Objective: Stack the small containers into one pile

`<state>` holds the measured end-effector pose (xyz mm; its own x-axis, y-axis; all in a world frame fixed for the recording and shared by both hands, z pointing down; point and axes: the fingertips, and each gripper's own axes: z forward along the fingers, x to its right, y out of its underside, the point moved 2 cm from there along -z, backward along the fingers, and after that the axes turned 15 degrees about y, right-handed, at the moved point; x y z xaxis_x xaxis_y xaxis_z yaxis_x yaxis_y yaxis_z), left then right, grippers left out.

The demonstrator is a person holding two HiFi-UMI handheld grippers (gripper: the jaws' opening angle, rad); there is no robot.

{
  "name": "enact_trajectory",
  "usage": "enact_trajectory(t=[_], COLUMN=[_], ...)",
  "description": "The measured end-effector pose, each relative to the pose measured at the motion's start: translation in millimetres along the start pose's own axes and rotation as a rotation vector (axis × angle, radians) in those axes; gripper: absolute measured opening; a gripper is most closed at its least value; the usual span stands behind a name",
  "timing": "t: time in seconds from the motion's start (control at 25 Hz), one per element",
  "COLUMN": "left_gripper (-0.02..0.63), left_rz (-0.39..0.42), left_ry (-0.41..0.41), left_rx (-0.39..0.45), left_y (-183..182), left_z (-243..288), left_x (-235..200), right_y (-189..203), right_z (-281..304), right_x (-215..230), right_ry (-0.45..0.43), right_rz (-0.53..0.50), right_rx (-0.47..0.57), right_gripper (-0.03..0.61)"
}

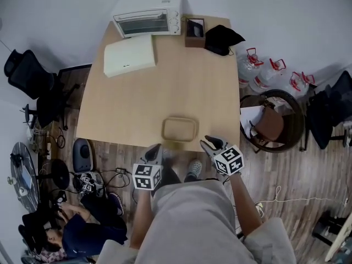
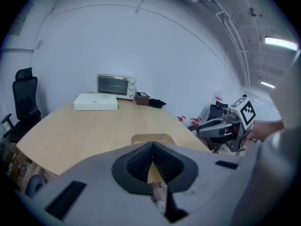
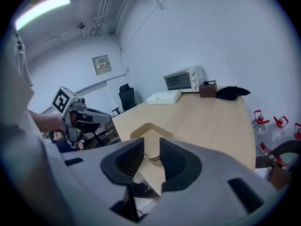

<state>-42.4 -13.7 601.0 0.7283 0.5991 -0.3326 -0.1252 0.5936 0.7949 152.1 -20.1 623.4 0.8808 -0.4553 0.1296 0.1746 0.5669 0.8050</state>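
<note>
A pile of tan, shallow, rounded-rectangle containers (image 1: pixel 179 128) sits on the wooden table (image 1: pixel 143 98) close to its near edge. In the left gripper view the containers (image 2: pixel 153 139) lie just beyond the jaws, and the right gripper view shows the same containers (image 3: pixel 148 132) ahead of its jaws. My left gripper (image 1: pixel 155 150) hovers off the table edge, below and left of the pile, its pads pressed together with nothing between them. To the pile's lower right is my right gripper (image 1: pixel 209 143), its jaws apart and empty. Neither gripper touches the pile.
At the table's far end stand a white toaster oven (image 1: pixel 147 16), a flat white box (image 1: pixel 130 55), a small brown box (image 1: pixel 194 32) and a black cloth (image 1: pixel 223 37). Water jugs (image 1: pixel 258 70) and a brown chair (image 1: pixel 272 122) are on the right. On the left is a black office chair (image 1: pixel 27 76).
</note>
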Motion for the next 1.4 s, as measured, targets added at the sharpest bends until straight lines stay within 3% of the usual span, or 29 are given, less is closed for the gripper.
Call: enact_trajectory(t=[0.28, 0.6, 0.72, 0.96, 1.4], left_gripper=[0.005, 0.005, 0.005, 0.005, 0.005], left_rz=[-0.05, -0.056, -0.067, -0.069, -0.074], left_ry=[-0.023, -0.038, -0.037, -0.032, -0.022], left_rx=[-0.007, 0.011, 0.027, 0.036, 0.039], left_y=[11.9, 8.9, 8.6, 10.0, 9.6], left_z=[7.5, 6.2, 6.0, 6.5, 8.0], left_x=[12.7, 19.1, 19.9, 19.6, 19.1], right_y=[5.6, -2.3, 5.8, 15.5, 14.6], right_z=[-11.8, -10.8, -11.7, -9.5, -10.4], right_x=[-2.5, -12.2, -9.2, -19.2, -25.7], right_ry=[0.053, 0.075, 0.108, 0.084, 0.066], right_rz=[0.135, 0.064, 0.022, 0.007, 0.003], right_rx=[0.054, 0.043, 0.035, 0.003, 0.0], right_gripper=[0.112, 0.096, 0.052, 0.008, 0.006])
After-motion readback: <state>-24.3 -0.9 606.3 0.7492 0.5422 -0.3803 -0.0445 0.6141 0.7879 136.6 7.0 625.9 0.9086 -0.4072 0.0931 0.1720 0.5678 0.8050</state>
